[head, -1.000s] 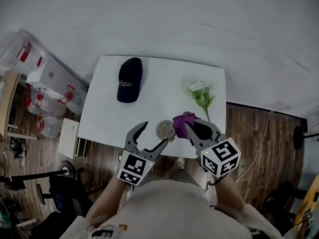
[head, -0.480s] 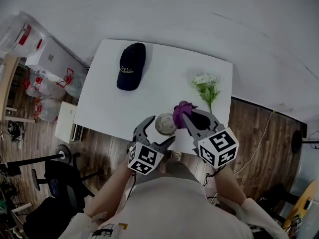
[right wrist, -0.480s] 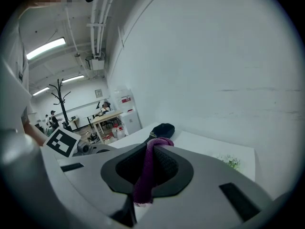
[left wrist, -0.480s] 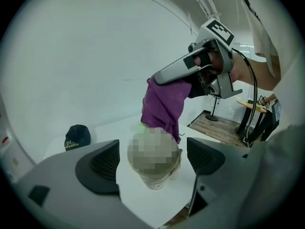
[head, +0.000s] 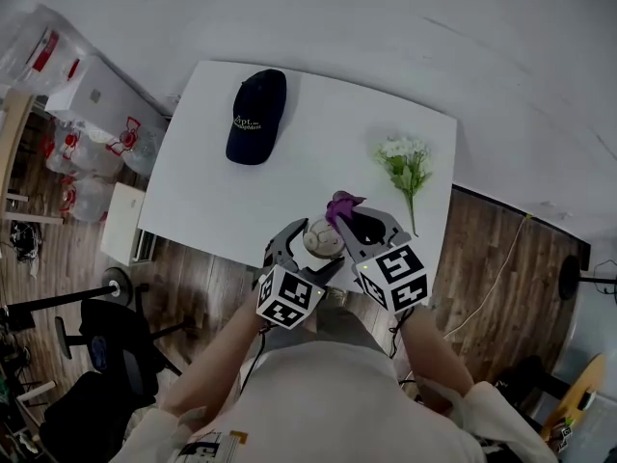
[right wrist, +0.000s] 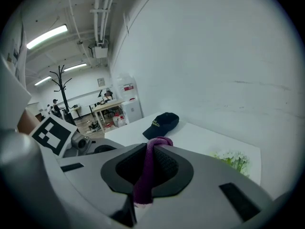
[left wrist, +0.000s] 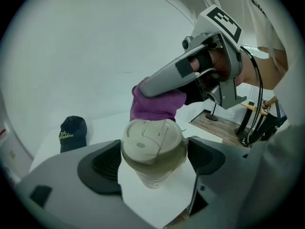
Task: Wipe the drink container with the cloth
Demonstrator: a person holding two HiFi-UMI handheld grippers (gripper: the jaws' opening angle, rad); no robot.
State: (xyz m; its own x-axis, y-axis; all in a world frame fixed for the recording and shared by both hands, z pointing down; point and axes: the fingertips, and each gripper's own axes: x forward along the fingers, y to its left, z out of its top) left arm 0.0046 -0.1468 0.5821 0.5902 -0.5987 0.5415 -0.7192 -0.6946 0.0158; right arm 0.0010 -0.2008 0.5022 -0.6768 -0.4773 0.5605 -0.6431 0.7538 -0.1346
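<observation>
My right gripper (right wrist: 151, 168) clamps the purple cloth (right wrist: 153, 149). My left gripper (left wrist: 152, 162), jaws just opening, straddles the beige lidded paper cup (left wrist: 151, 137) standing at the white bench's (head: 241, 210) near edge. I judge the wiping unfinished (cloth just beside the lid).

A white table (head: 212, 201) carries three things: a drink container (head: 323, 238) upright at its near edge, between the jaws of the left gripper (head: 310, 247), which have just been opening; a dark cap (head: 256, 117) well ahead of that gripper; and white flowers (head: 407, 167) just beyond the right gripper (head: 359, 228).
</observation>
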